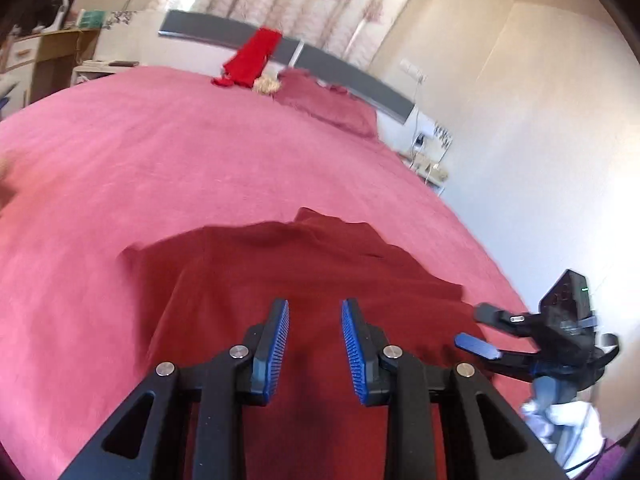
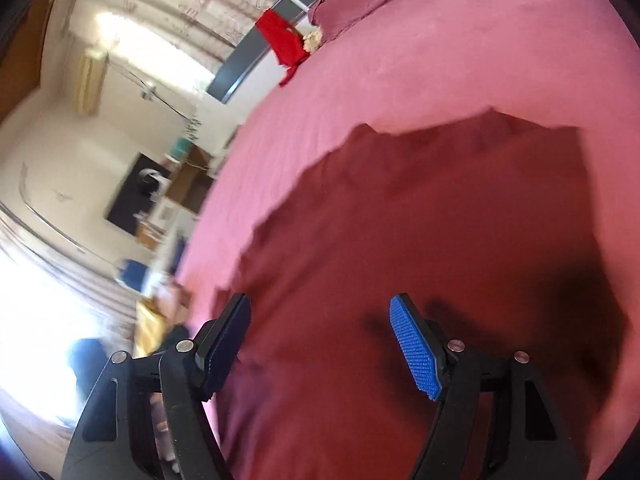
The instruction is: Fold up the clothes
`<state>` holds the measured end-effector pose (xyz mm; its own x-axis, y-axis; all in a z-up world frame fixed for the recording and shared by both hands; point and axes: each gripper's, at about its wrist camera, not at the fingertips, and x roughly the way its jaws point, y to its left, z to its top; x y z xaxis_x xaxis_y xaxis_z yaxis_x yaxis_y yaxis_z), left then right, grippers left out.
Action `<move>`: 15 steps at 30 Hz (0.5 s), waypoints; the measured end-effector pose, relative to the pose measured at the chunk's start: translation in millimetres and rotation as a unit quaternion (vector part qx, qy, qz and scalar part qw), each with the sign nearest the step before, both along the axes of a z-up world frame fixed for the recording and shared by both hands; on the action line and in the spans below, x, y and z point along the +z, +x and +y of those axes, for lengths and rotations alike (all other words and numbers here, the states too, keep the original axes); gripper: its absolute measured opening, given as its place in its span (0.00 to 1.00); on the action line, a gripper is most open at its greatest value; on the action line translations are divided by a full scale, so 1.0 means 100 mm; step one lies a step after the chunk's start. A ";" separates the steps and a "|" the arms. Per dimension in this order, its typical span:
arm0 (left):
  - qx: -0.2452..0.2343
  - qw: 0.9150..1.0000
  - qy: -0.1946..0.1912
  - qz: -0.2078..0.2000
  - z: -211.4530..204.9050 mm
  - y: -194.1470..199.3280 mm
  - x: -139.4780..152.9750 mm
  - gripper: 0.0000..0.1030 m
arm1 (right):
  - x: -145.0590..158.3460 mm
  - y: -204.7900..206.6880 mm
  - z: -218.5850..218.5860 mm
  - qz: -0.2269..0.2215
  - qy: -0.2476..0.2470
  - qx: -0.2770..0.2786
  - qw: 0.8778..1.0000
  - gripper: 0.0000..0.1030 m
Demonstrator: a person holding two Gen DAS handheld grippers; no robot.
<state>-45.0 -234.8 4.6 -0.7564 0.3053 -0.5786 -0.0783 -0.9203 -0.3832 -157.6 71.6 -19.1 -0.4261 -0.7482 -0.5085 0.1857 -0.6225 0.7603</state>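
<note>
Both claws are over the dark red garment (image 1: 296, 280) that I have spread on the pink bedspread (image 1: 160, 168). From my left wrist camera, the left claw (image 1: 315, 312) has its two blue-padded fingers (image 1: 280, 332) parted with a moderate gap, and only cloth shows in that gap; nothing is pinched. The garment fills the lower middle of that view, lying mostly flat with a few soft ridges, its far edge uneven against the pink cover.

My right claw (image 1: 478, 330) shows at the lower right of the same view, near the garment's right edge, its fingers spread and holding nothing. From its own camera, the right claw (image 2: 320, 312) is open wider than the left, one blue pad (image 2: 416, 348) facing the lens and the other finger seen from its dark side. The garment (image 2: 420, 220) lies beneath and ahead of it, with a dark shadow across the cloth at the right. I cannot tell whether the fingertips touch the fabric or hang just above it.

At the far end of the bed a bright red cloth (image 1: 252, 56) is draped over the grey headboard (image 1: 352, 76), next to a pillow (image 1: 332, 100) in the same pink as the cover. Both views are blurred toward the edges.
</note>
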 end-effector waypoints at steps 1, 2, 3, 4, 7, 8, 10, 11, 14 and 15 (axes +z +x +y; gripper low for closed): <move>0.005 1.000 -0.014 -0.018 -0.04 -0.17 -0.09 0.27 | -0.10 -0.14 0.05 -0.016 -0.014 -0.004 1.000 0.71; 0.011 0.999 -0.029 -0.036 -0.08 -0.33 -0.19 0.27 | -0.20 -0.26 0.12 -0.032 -0.021 -0.014 0.999 0.71; 0.032 0.996 -0.049 -0.060 -0.21 -0.43 -0.31 0.27 | -0.31 -0.37 0.18 -0.049 -0.028 -0.024 0.998 0.67; 0.052 0.993 -0.067 -0.084 -0.35 -0.52 -0.43 0.20 | -0.45 -0.45 0.34 -0.067 -0.058 -0.049 0.995 0.58; 0.046 0.996 -0.005 -0.073 -0.72 -0.46 -0.41 0.14 | -0.67 -0.53 0.69 -0.115 -0.129 -0.099 0.980 0.23; 0.044 0.996 0.015 -0.070 -0.84 -0.45 -0.40 0.21 | -0.61 -0.55 0.68 -0.109 -0.116 -0.092 0.983 0.25; 0.014 0.996 0.021 -0.082 -0.76 -0.68 -0.34 0.27 | -0.31 -0.60 0.53 -0.061 -0.044 -0.042 0.996 0.39; -0.001 0.996 0.024 -0.087 -0.72 -0.80 -0.31 0.27 | -0.16 -0.65 0.42 -0.037 -0.017 -0.015 0.999 0.59; -0.045 0.993 0.033 -0.104 -0.60 -1.15 -0.21 0.29 | 0.25 -0.95 0.08 0.022 0.021 0.051 0.998 0.85; -0.060 0.991 0.036 -0.110 -0.56 -1.27 -0.18 0.29 | 0.33 -1.11 -0.05 0.029 0.028 0.066 0.997 0.85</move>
